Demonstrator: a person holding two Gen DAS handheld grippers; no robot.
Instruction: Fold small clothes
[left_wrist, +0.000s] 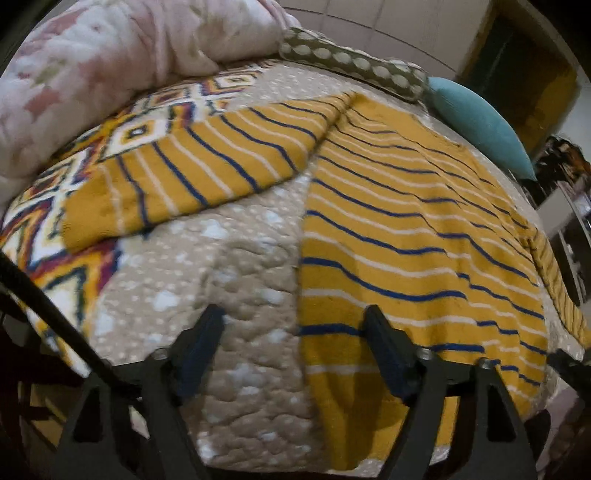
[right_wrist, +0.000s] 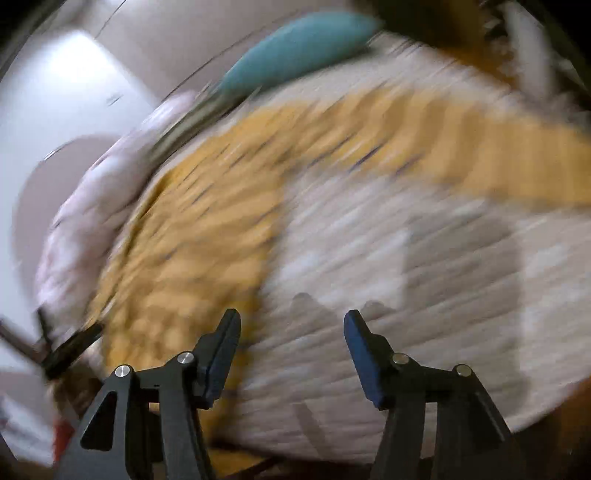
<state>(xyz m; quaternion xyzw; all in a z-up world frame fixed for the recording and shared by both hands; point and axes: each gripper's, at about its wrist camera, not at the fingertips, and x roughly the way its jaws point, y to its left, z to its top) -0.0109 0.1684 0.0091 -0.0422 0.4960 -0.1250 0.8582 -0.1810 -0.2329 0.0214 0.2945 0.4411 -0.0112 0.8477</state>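
Mustard-striped top (left_wrist: 406, 221) lies spread flat on the quilted bed (left_wrist: 240, 266) (sleeve out, ready for folding); left gripper (left_wrist: 295, 328) and right gripper (right_wrist: 291, 328) hover near its hem, jaws wide, empty.

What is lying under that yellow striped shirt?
The yellow striped shirt lies spread on a beige dotted quilt, and its sleeve end overlaps a patterned blanket. Whatever the quilt looks like beneath the shirt's body is covered.
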